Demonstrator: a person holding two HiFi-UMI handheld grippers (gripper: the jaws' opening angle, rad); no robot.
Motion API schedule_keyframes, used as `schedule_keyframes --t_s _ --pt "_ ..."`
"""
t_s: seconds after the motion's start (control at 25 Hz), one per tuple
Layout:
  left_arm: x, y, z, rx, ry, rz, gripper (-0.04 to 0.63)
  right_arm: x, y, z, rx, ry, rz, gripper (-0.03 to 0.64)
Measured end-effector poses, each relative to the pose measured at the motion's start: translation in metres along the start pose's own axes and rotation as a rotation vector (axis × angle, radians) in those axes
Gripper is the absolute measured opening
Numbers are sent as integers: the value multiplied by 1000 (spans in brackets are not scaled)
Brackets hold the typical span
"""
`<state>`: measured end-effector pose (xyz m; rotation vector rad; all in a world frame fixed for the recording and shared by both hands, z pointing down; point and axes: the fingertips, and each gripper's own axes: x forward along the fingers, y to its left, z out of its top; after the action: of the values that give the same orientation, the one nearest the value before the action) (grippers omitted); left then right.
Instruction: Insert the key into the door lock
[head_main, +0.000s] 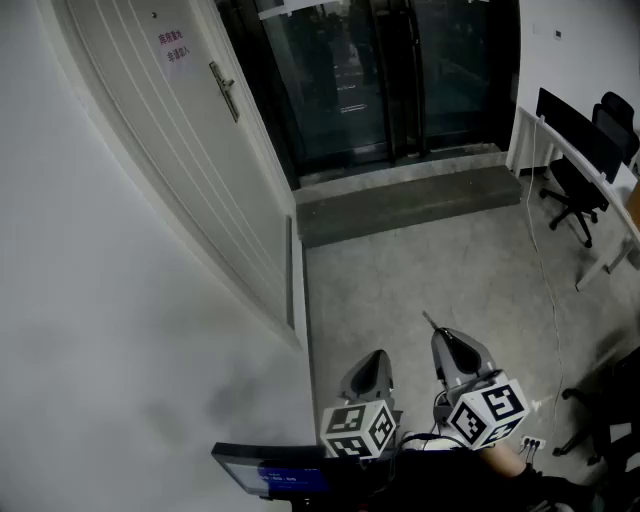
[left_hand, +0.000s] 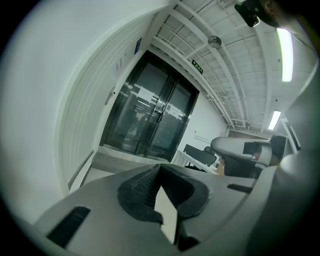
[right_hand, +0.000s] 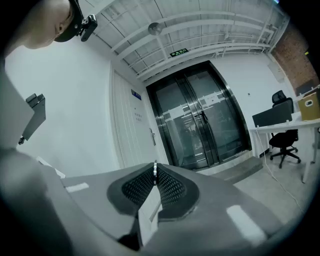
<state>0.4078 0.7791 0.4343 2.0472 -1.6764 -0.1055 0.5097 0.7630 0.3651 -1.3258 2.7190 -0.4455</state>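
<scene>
Two grippers hang low, well apart from the door (head_main: 170, 170). Left gripper (head_main: 376, 360): clenched, empty. Right gripper (head_main: 447, 340): clamped on the key (head_main: 429, 321), blade jutting forward. Key likely light, stiff and slippery, best pinched by its flat head. Handle (head_main: 224, 90) sits near the door's far edge.

Slim key (right_hand: 155, 171) — pinched edge-on in right gripper (right_hand: 155, 181); door lock (head_main: 224, 88) well apart.

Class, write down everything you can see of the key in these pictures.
The key looks like thin, silvery metal. The right gripper pinches it edge-on between its dark ribbed pads, so only a narrow strip shows. In the head view its slim tip pokes out past the jaws, pointing forward. Only the pads touch it; it is well short of the door. Teeth cannot be made out.
</scene>
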Motion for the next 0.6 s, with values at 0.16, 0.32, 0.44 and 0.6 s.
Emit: schedule_keyframes --t_s 0.16,0.32,0.44,0.6 --pt "-2 1 0 -2 1 5 0 -1 2 1 -2 -2 4 12" --pt "-3 3 -1 -4 5 1 0 0 3 -1 0 0 4 12" --pt "-2 5 -1 -5 7 -1 0 2 4 -2 -2 4 0 12" --pt "1 9 -1 -12 14 -14 0 8 4 -5 -2 14 -6 12"
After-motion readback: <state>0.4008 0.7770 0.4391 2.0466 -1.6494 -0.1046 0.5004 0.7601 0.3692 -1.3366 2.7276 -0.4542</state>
